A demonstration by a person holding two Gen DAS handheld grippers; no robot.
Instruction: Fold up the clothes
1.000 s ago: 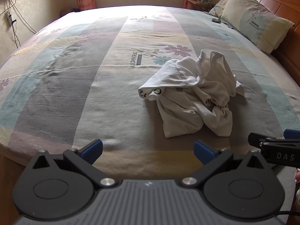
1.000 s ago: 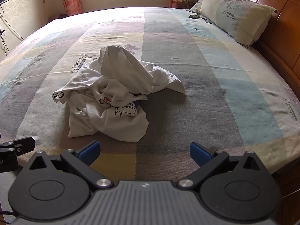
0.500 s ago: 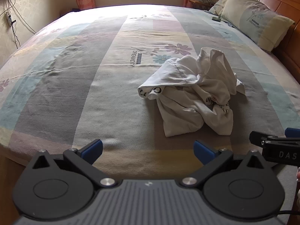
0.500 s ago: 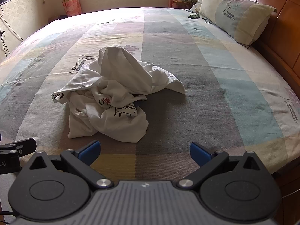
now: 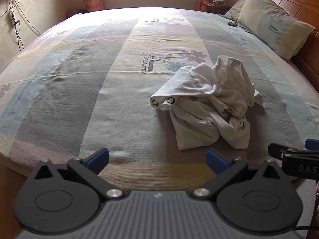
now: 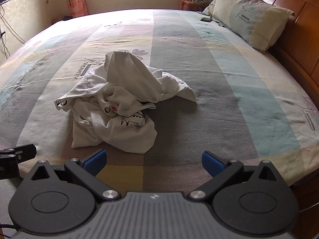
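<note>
On the bed (image 5: 83, 103): white shirt (image 5: 207, 107) crumpled, soft, light (limp).
Hold: near hem.
Left gripper (image 5: 157, 157), right gripper (image 6: 153, 161): spread wide, empty.

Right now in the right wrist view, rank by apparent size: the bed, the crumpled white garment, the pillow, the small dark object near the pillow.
1. Bed
2. Crumpled white garment
3. Pillow, unsure against the garment since it lies farther off
4. Small dark object

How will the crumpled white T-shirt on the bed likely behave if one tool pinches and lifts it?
The white T-shirt lies heaped in soft folds, so it is probably floppy and would drape and unravel. It looks thin, likely light. Pushed, it would probably bunch on the bedsheet rather than slide cleanly.
</note>
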